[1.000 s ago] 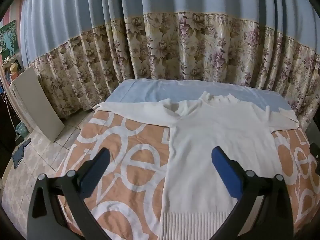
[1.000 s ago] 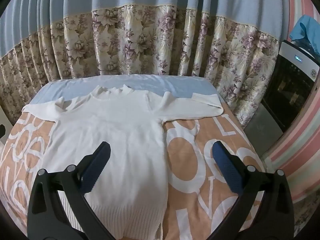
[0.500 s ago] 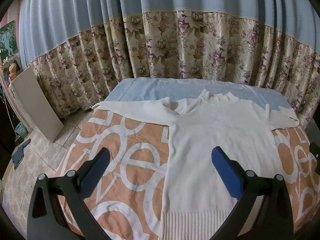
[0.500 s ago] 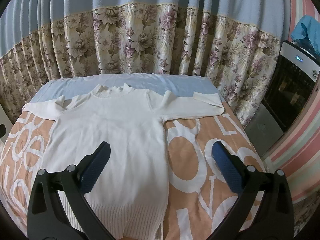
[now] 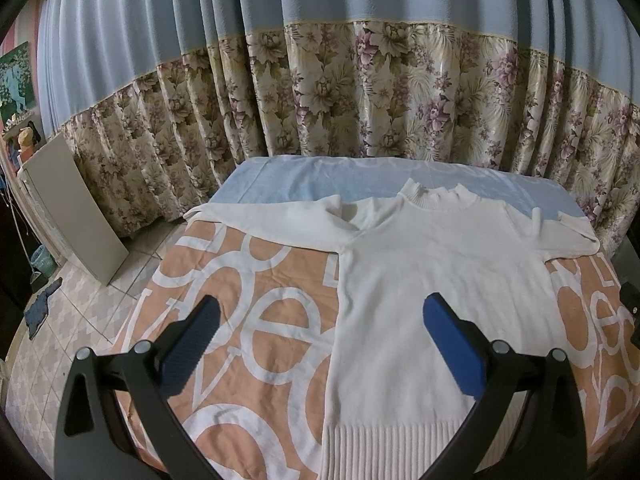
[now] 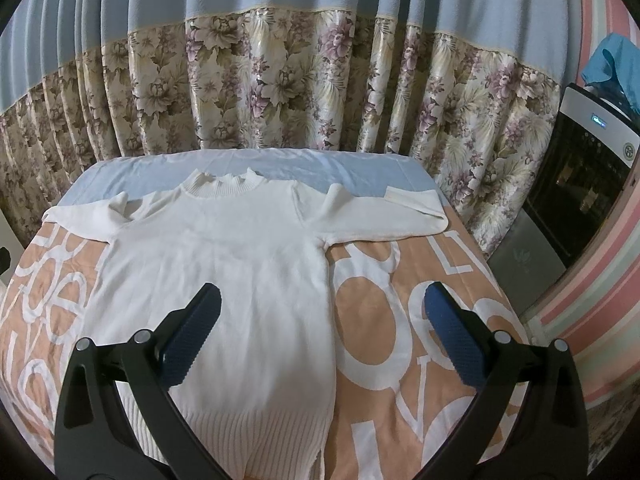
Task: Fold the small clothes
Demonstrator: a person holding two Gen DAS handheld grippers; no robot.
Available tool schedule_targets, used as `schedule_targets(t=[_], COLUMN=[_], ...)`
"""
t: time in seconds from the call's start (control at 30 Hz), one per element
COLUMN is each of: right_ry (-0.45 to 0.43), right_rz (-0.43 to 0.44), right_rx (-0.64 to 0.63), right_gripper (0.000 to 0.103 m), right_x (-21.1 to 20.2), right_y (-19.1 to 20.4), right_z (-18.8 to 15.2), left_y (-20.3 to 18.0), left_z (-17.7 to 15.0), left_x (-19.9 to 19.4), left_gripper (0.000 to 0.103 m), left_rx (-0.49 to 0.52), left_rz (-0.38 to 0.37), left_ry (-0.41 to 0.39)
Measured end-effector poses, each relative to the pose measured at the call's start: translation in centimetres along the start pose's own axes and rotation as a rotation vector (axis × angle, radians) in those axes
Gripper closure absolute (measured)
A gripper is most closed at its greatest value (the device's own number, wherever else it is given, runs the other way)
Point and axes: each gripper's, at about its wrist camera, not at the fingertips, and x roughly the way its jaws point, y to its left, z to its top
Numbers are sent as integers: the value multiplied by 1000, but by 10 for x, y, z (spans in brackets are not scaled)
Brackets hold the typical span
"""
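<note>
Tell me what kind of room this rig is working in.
Probably a bedroom at home. A white sweater lies flat on a bed with an orange lettered cover, floor-length floral curtains hang behind it, and a tiled floor shows beside it. Both grippers are open above the bed.

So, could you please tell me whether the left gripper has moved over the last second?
Yes. The left gripper has backed away a little: the sweater's ribbed hem and neckline both sit higher in the left wrist view than before.

Home bedroom: bed (image 5: 248, 304) with patterned sheet, floral curtains (image 6: 280, 92), tiled floor (image 5: 80, 312)
</note>
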Motion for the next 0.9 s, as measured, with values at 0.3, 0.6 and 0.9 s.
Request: schedule_targets(t=[0.3,0.6,0.9], right_ry=[2,1,3], right_rz=[-3,-2,-3], right_rx=[-2,-3,-4], right_gripper=[3,3,3], right_x=[2,4,5], right_y=[1,1,2], right_z=[1,0,1], left_y=[0,0,0], left_z=[-1,-2,-2], left_x=[1,3,3], left_gripper=[1,1,1], left_rx=[2,2,4], left_rz=[-1,-1,-2], left_ry=[3,5,8])
